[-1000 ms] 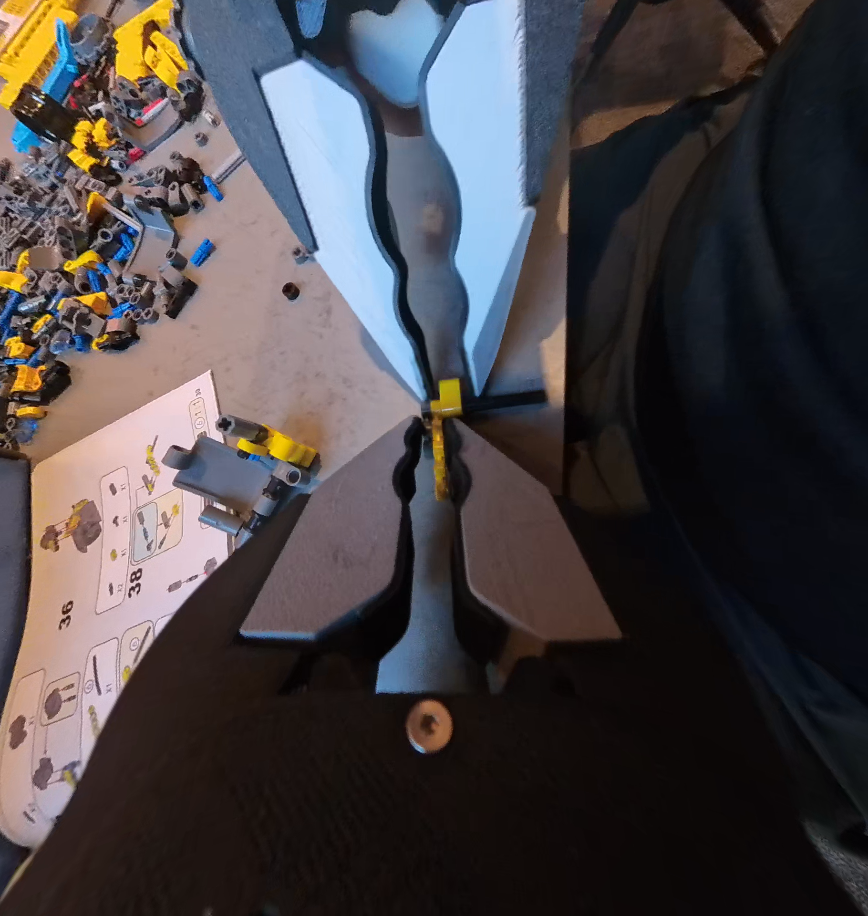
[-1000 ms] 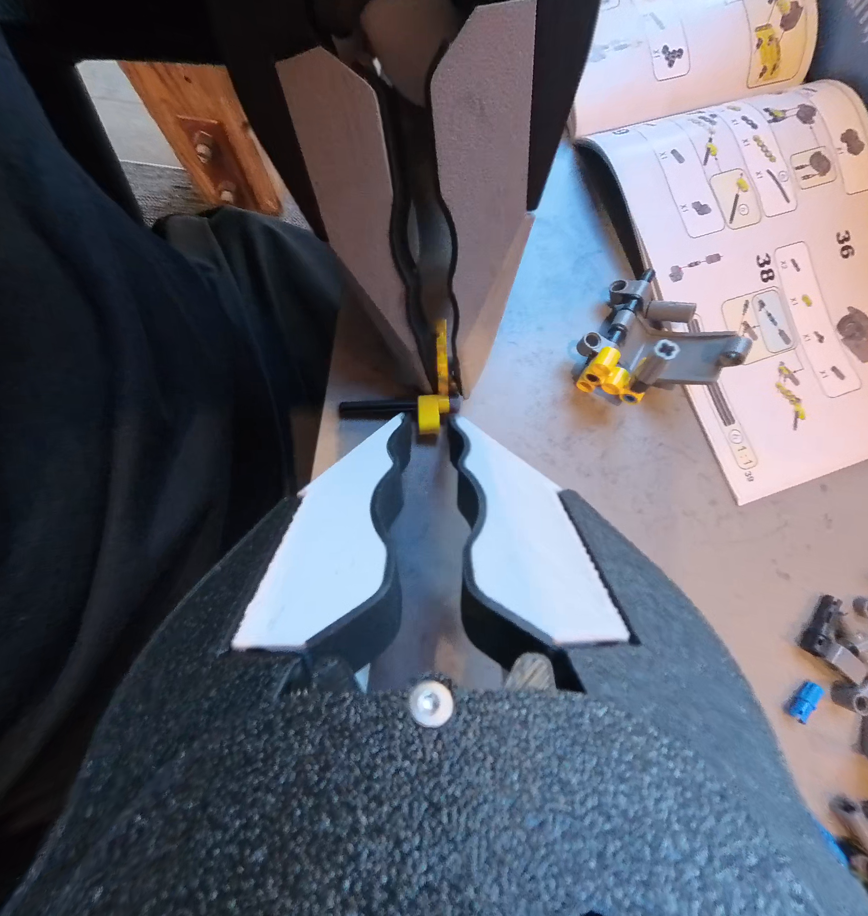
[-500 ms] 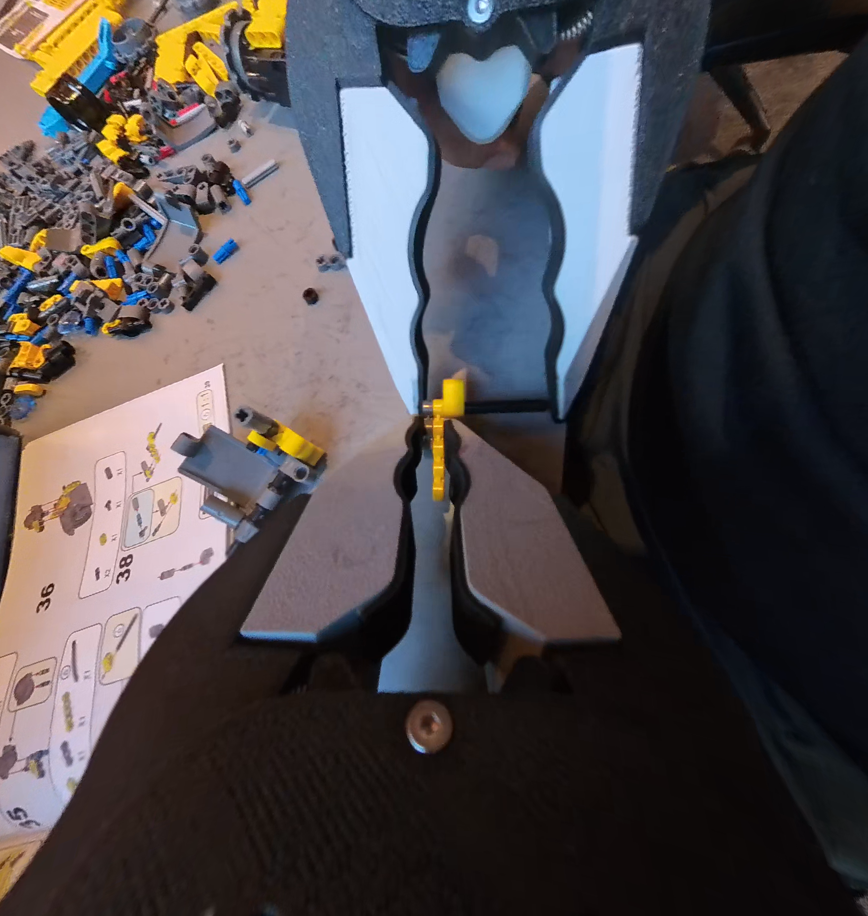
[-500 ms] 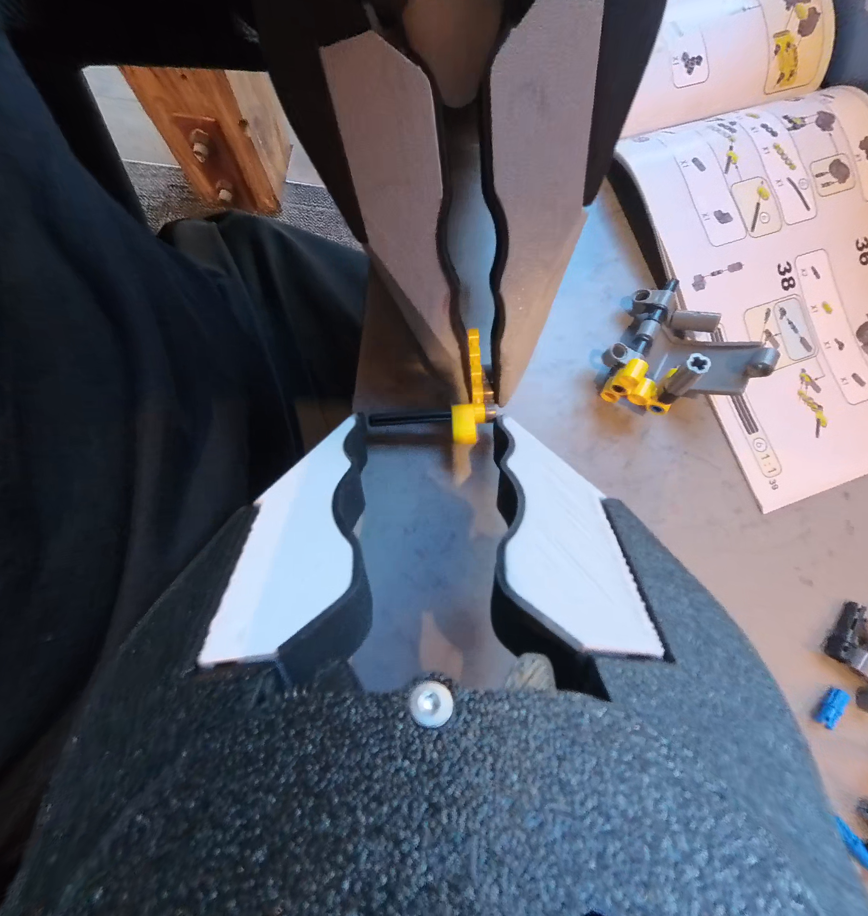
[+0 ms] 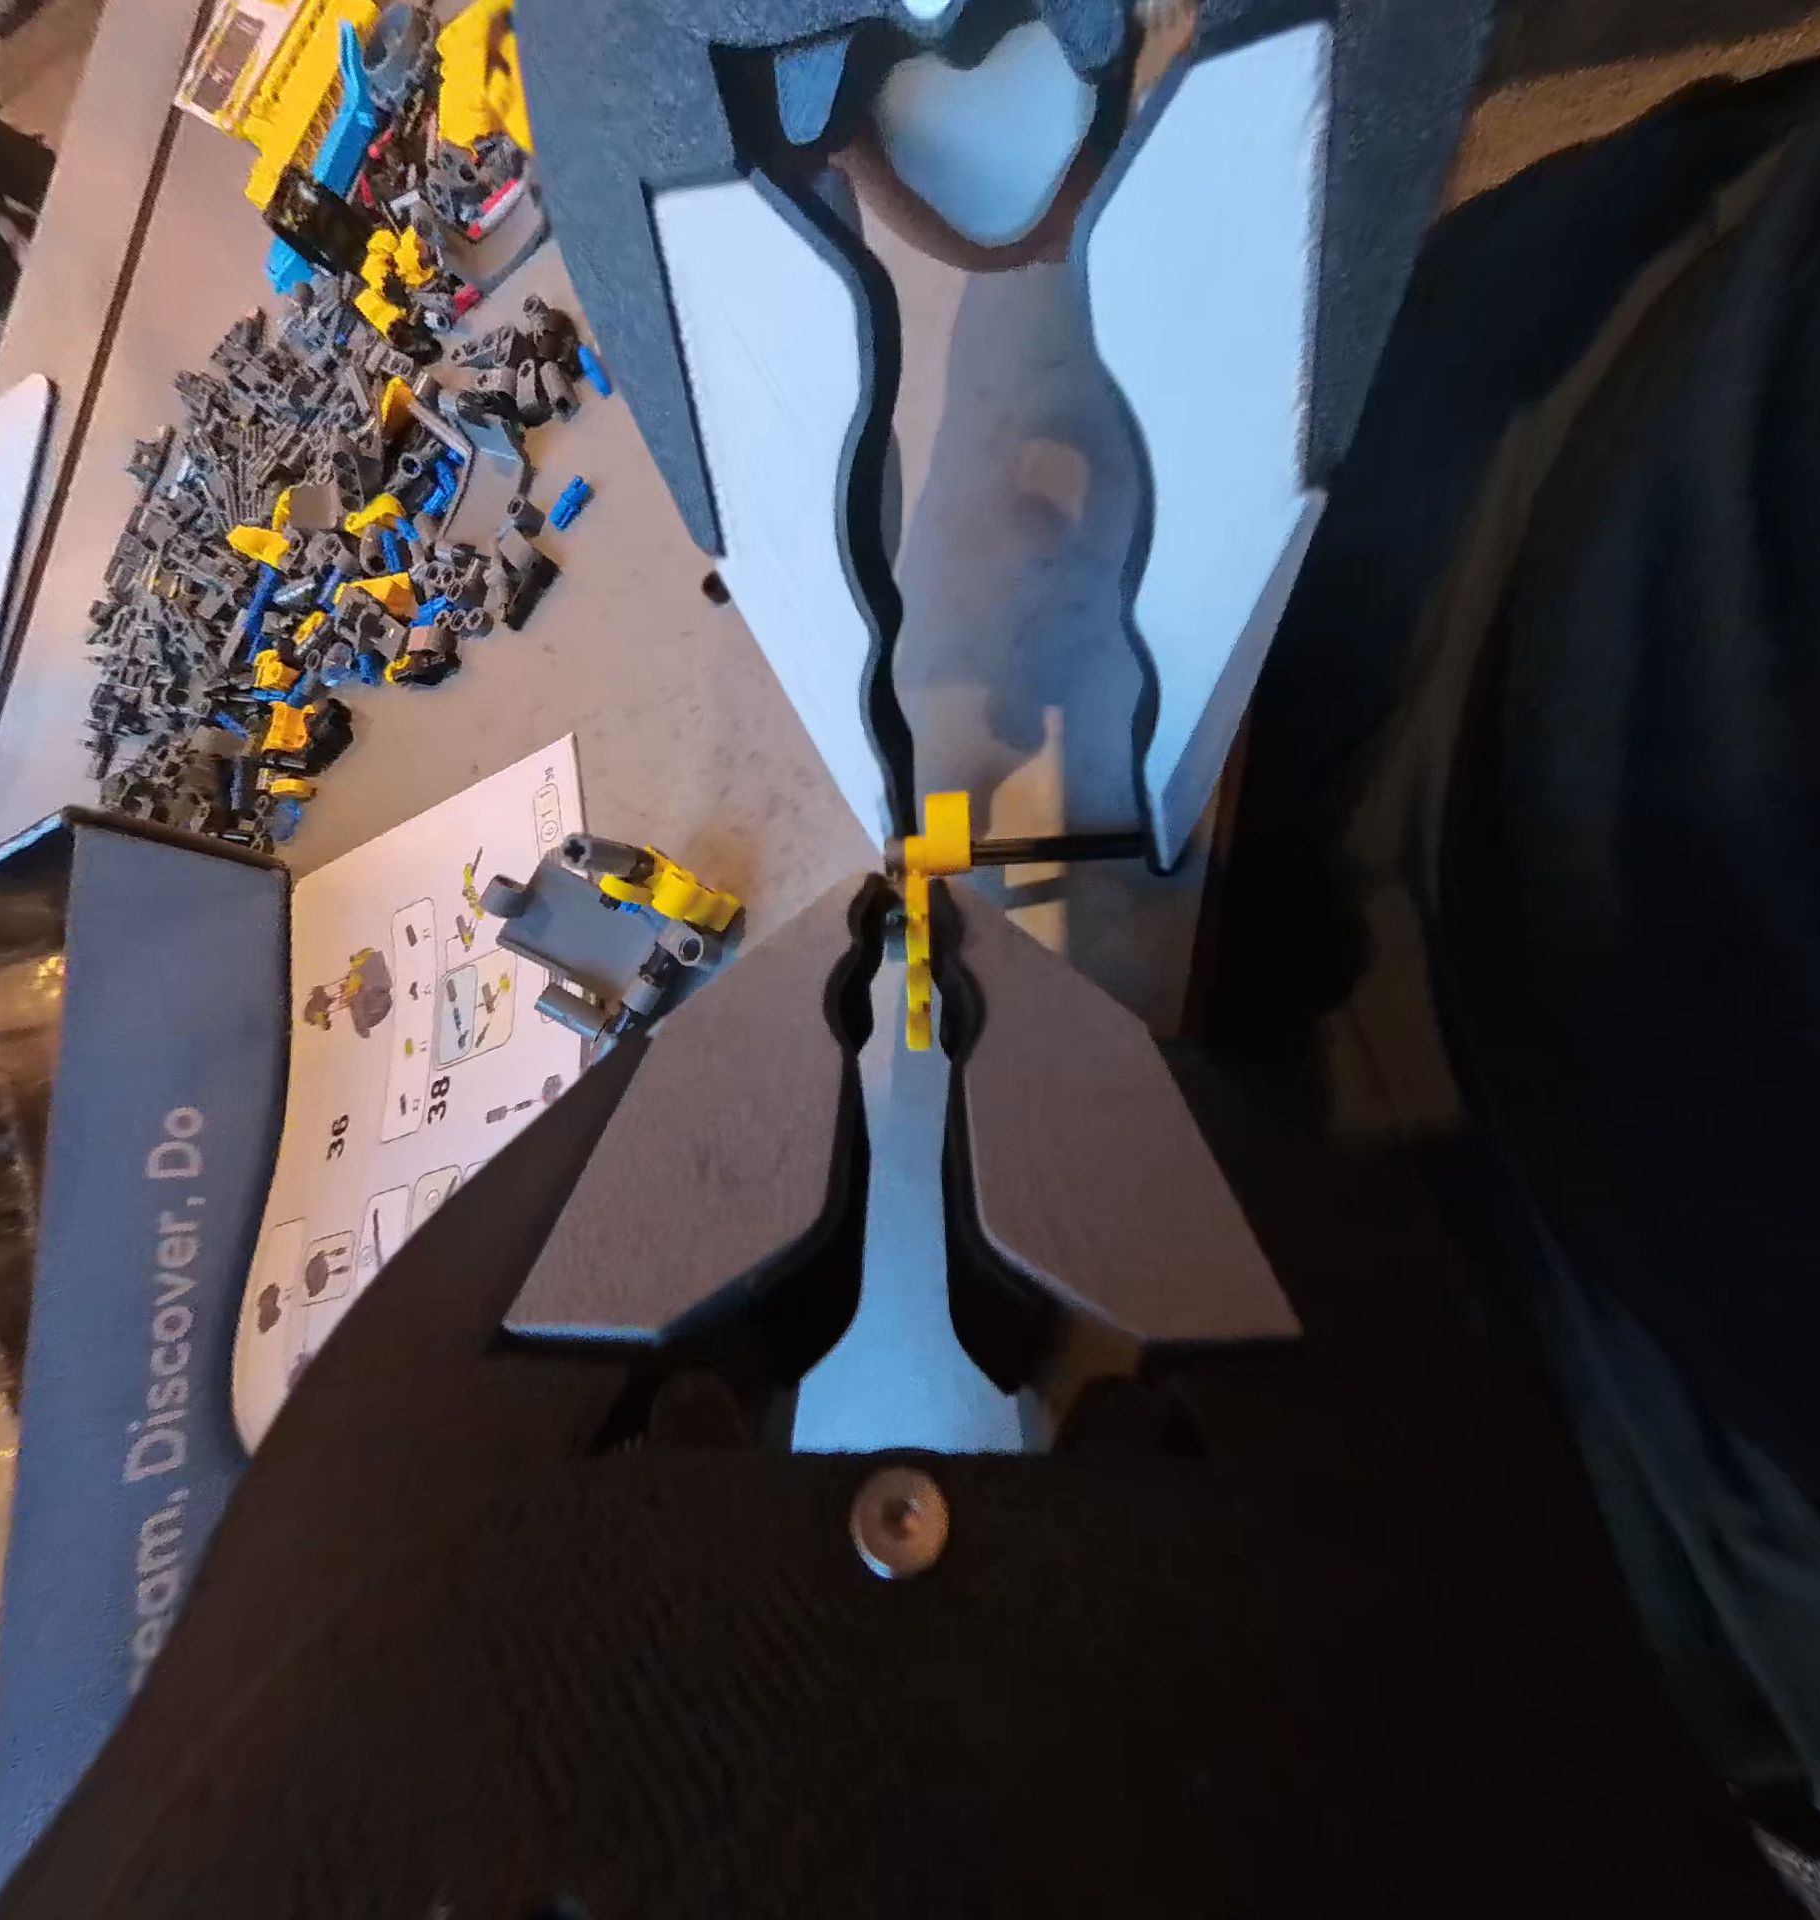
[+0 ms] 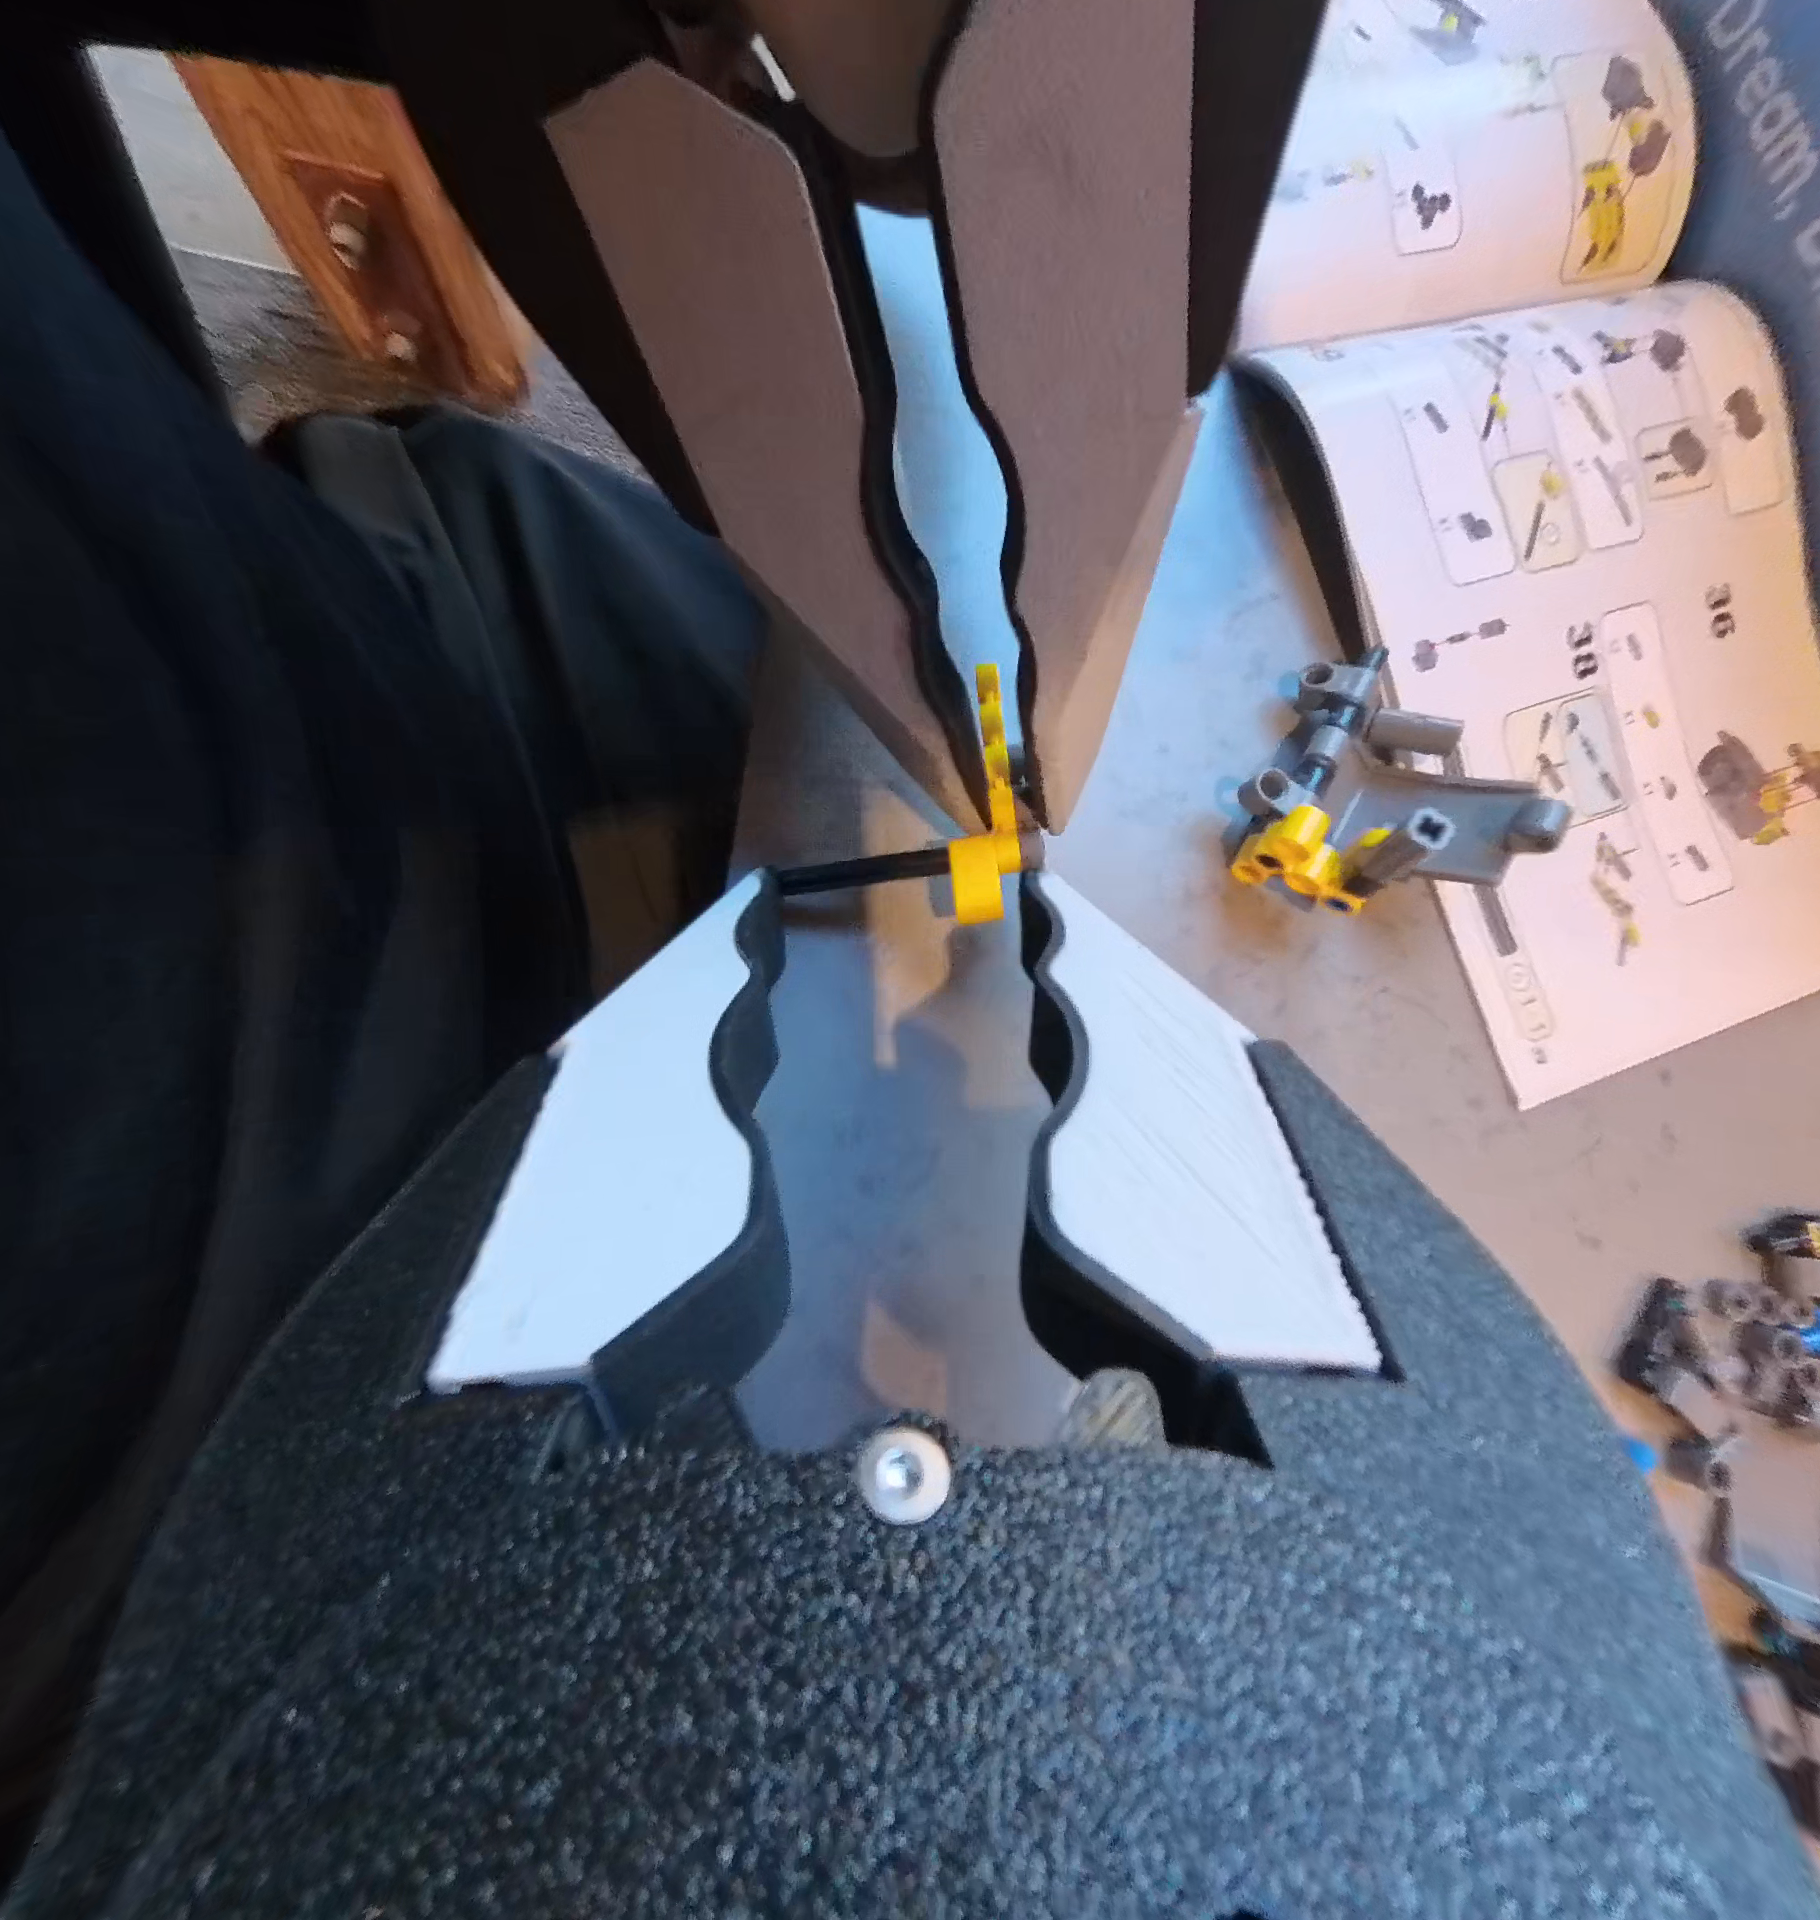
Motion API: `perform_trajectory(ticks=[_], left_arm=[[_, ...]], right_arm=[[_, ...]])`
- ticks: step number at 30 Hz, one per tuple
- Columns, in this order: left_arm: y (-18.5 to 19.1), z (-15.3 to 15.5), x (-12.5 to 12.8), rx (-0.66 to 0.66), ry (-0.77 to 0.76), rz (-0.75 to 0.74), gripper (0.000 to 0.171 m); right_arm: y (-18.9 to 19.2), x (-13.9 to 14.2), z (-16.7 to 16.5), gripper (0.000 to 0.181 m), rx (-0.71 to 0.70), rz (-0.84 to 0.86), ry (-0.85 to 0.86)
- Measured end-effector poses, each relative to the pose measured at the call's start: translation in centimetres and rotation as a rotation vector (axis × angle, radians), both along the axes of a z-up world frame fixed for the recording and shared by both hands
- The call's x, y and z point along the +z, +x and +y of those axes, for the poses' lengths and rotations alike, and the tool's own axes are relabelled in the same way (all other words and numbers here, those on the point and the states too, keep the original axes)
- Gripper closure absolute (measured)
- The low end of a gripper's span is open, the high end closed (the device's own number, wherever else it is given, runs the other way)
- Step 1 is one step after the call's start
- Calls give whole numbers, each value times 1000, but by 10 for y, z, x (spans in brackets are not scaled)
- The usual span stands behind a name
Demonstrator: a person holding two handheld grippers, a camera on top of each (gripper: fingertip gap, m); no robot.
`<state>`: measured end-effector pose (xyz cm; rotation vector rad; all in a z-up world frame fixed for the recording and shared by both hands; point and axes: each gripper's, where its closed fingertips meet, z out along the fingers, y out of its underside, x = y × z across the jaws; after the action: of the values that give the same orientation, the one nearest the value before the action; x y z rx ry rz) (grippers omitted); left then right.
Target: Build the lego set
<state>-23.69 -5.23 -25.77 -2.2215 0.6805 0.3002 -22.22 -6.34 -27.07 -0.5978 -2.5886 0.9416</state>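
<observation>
Grippers: the left gripper point(image 5: 916, 914) and the right gripper point(image 6: 901, 894) meet tip to tip over the table point(image 5: 667, 665), close to its near edge.
Left gripper: jaws narrowed onto a yellow beam point(image 5: 918, 971), which stands edge-on between the dark pads.
Right gripper: jaws spread apart, clamping nothing; one tip is at the free end of the black axle point(image 5: 1057, 847), the other beside the yellow connector point(image 6: 981, 868).
Held part: the axle runs crosswise through the connector at the beam's tip, raised off the table.
Open room: bare table lies between the grippers and the loose brick pile point(image 5: 293, 540); on the opposite side a person's dark clothing point(image 6: 262, 831) crowds close.
Nearby: a grey and yellow sub-assembly point(image 6: 1384, 810) rests on the corner of the open instruction booklet point(image 6: 1633, 665), apart from both grippers.
Left wrist view only: the full brick pile and a partly built yellow and blue model point(image 5: 366, 135) behind it.
Right wrist view only: a wooden post point(image 6: 355, 218) beyond the table edge.
</observation>
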Motion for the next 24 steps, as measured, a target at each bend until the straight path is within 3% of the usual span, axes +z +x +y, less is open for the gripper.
perform_trajectory(ticks=[4,24], left_arm=[[-1,-1,1,-4,7,17,165],[-3,-1,-3,17,-5,-13,165]], right_arm=[[-5,1,2,127,-16,26,25],[-5,-1,0,134,40,-28,80]])
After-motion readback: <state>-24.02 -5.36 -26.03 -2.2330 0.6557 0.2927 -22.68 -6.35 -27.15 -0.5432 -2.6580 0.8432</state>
